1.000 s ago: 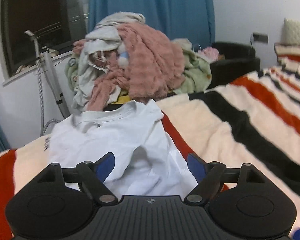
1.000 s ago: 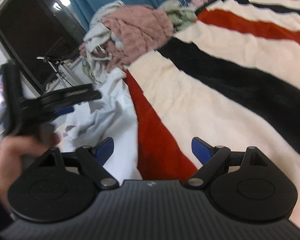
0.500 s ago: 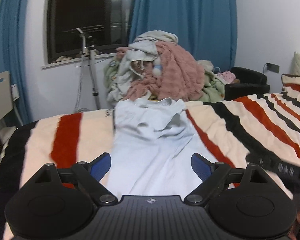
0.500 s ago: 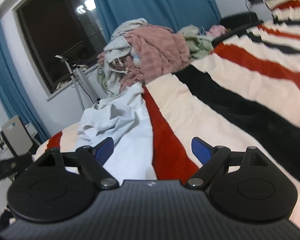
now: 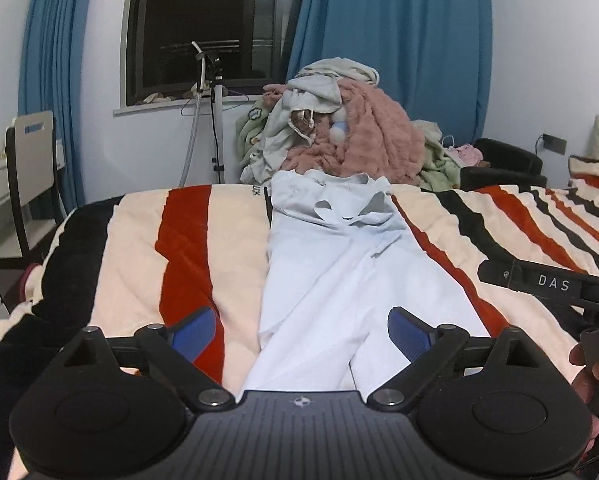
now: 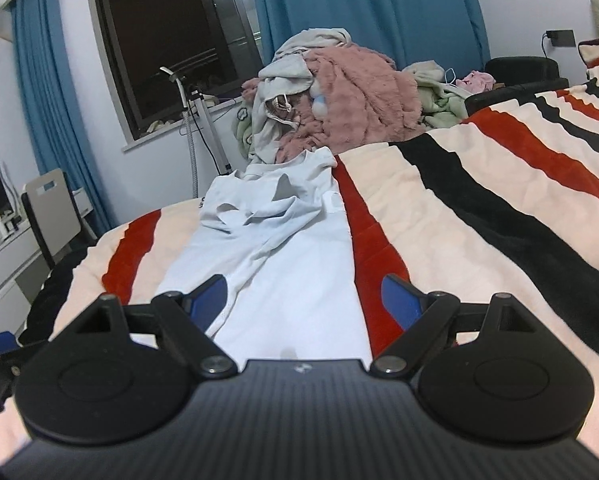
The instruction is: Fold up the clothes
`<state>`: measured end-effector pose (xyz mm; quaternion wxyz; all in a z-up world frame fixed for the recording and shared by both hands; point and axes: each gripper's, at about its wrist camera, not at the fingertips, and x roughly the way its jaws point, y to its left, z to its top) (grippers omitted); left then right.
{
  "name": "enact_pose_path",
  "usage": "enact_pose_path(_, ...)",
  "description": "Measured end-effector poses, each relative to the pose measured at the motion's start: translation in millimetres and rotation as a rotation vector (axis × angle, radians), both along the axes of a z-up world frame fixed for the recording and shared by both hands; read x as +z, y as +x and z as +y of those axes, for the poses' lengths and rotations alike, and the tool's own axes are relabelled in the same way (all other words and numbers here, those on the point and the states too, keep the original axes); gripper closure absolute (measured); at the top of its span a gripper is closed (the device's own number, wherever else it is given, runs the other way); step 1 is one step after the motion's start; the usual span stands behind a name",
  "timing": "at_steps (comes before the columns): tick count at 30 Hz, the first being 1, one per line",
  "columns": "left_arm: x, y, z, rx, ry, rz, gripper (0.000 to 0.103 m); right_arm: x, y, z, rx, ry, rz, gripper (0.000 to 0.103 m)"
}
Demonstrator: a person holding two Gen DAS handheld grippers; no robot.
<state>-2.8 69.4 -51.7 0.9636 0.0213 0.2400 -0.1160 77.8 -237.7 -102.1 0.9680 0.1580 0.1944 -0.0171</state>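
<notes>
Because the pale blue T-shirt (image 5: 331,264) is thin, limp cotton, it looks light and will sag and crease wherever it is unsupported, so the near hem corners seem the surest holds. It lies lengthwise on the plush striped blanket (image 5: 139,248), folded into a narrow strip, collar far, sleeves rumpled. The left gripper (image 5: 299,334) and right gripper (image 6: 303,300) hover over its near end, jaws released, empty. A fluffy clothes pile (image 6: 339,104) sits beyond.
</notes>
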Motion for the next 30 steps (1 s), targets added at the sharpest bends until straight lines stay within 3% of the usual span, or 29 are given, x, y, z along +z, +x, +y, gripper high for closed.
enact_pose_path(27, 3.2, 8.0, 4.8, 0.013, -0.028, 0.076, 0.006, -9.5, -0.5, 19.9, 0.072, -0.018, 0.053, 0.017)
enact_pose_path(30, 10.0, 5.0, 14.7, 0.032, -0.042, 0.078, 0.006, -9.8, -1.1, 23.6, 0.120, 0.009, 0.066, 0.017)
